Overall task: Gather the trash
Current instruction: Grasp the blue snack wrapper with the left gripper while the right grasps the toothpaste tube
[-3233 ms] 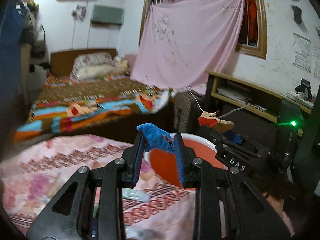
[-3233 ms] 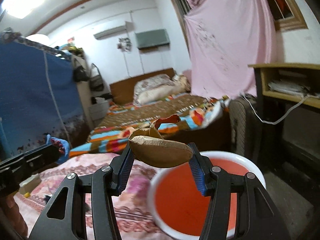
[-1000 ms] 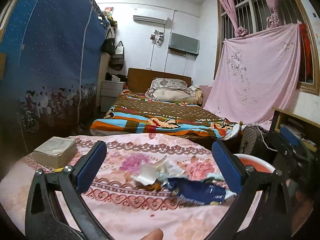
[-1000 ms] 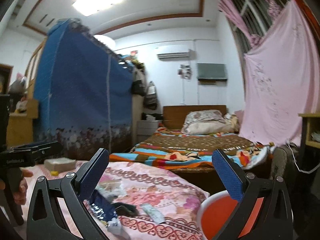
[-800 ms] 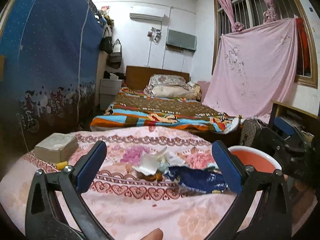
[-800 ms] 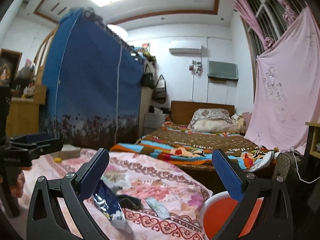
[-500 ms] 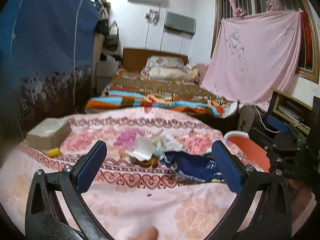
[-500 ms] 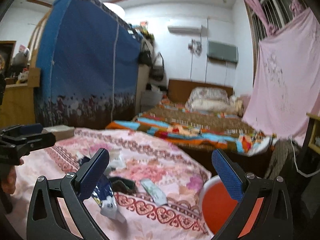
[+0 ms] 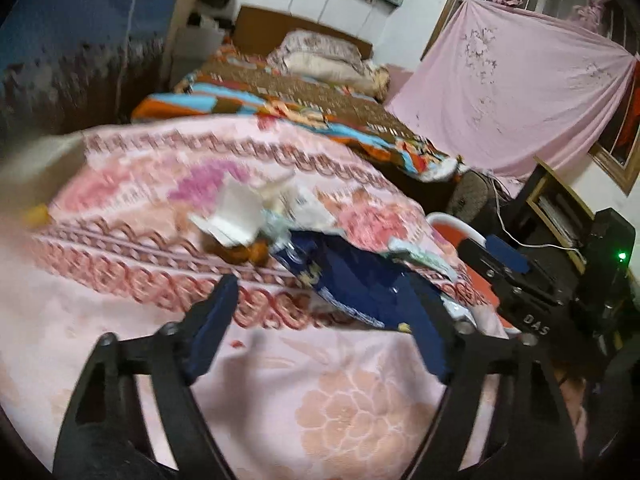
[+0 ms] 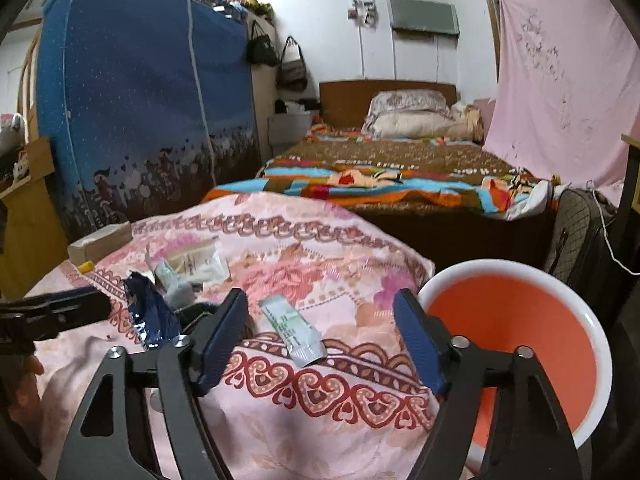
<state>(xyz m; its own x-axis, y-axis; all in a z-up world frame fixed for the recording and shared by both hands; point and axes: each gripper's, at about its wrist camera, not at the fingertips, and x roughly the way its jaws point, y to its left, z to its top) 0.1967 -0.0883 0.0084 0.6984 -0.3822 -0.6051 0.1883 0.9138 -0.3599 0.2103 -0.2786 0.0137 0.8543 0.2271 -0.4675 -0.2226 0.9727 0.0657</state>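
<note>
left wrist view motion-blurred: box [image 9: 40,156] at far left counter [image 9: 340,400] edge smeared, outline unclear; yellow item [image 9: 38,213] beside it only a smudge. white scraps [image 9: 236,216] in trash heap blurred, kinds not tellable; brown lump [image 9: 244,252] beneath them unidentifiable. orange basin [image 9: 452,228] mostly hidden behind counter edge and right gripper [image 9: 516,276]. print on blue wrapper [image 9: 352,280] unreadable. in right wrist view, basin [image 10: 516,328] partly covered by own gripper frame; left gripper [image 10: 56,312] cut by left edge, jaws out of sight; dark item [image 10: 196,312] behind blue wrapper [image 10: 150,316] partly hidden.
</note>
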